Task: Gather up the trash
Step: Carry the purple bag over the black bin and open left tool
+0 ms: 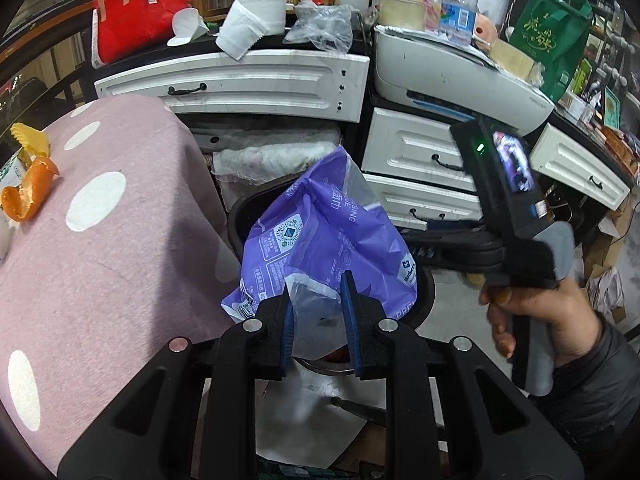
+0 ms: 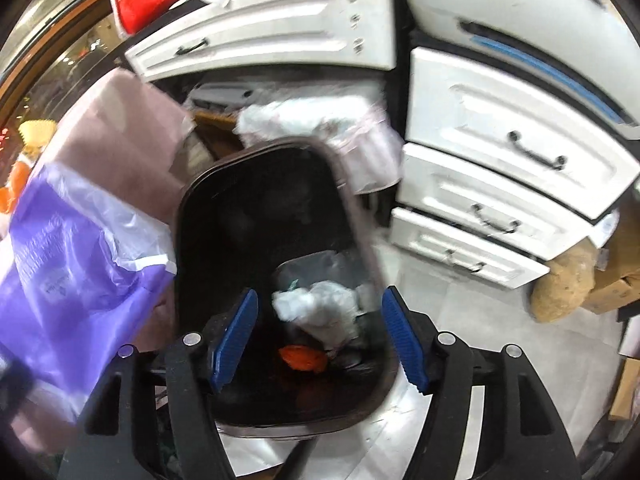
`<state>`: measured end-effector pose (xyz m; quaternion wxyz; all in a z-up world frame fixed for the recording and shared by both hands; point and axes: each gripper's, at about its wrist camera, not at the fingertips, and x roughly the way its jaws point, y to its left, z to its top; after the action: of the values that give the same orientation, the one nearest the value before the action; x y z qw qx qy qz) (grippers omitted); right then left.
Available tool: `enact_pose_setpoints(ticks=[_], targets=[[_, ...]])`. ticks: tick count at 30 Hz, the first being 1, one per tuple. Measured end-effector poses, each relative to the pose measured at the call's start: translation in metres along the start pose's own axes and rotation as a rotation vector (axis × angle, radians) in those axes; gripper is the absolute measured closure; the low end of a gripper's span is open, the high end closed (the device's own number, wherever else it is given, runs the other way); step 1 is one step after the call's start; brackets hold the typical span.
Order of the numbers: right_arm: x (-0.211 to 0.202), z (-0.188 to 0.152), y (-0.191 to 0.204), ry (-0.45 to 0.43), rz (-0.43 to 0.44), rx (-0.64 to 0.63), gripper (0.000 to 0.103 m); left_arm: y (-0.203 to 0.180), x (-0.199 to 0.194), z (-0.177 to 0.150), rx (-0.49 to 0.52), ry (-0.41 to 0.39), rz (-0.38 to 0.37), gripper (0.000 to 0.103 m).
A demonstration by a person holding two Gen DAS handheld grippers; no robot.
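A purple and clear plastic bag point(image 1: 320, 224) hangs over the black trash bin point(image 1: 236, 216), and my left gripper point(image 1: 320, 316) is shut on its clear lower edge. In the right wrist view the same bag point(image 2: 72, 272) shows at the left, beside the bin point(image 2: 184, 200). My right gripper point(image 2: 320, 338) stands open directly above the bin's mouth with nothing between its blue pads point(image 2: 236, 336). Inside the bin lie crumpled white tissue point(image 2: 320, 308) and a piece of orange peel point(image 2: 304, 358). More orange peel point(image 1: 28, 196) rests on the pink dotted cloth point(image 1: 120, 240).
A person's hand point(image 1: 540, 320) holds the other gripper's handle at the right. White drawers point(image 2: 500, 140) stand behind and right of the bin. On the counter above sit paper cups point(image 1: 244, 28), a plastic bottle point(image 1: 460, 0), a red bag point(image 1: 136, 12) and a printer point(image 1: 460, 76).
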<state>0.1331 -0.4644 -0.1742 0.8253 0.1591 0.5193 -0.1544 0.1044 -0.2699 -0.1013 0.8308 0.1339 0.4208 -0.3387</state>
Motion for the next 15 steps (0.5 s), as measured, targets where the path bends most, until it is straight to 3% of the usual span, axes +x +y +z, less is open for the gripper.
enact_pose_setpoints(ticks=[15], targets=[[-0.024,0.009,-0.038,-0.085,-0.053,0.091,0.035,-0.024,0.062,0.003,0.046,0.102,-0.013,0.081]])
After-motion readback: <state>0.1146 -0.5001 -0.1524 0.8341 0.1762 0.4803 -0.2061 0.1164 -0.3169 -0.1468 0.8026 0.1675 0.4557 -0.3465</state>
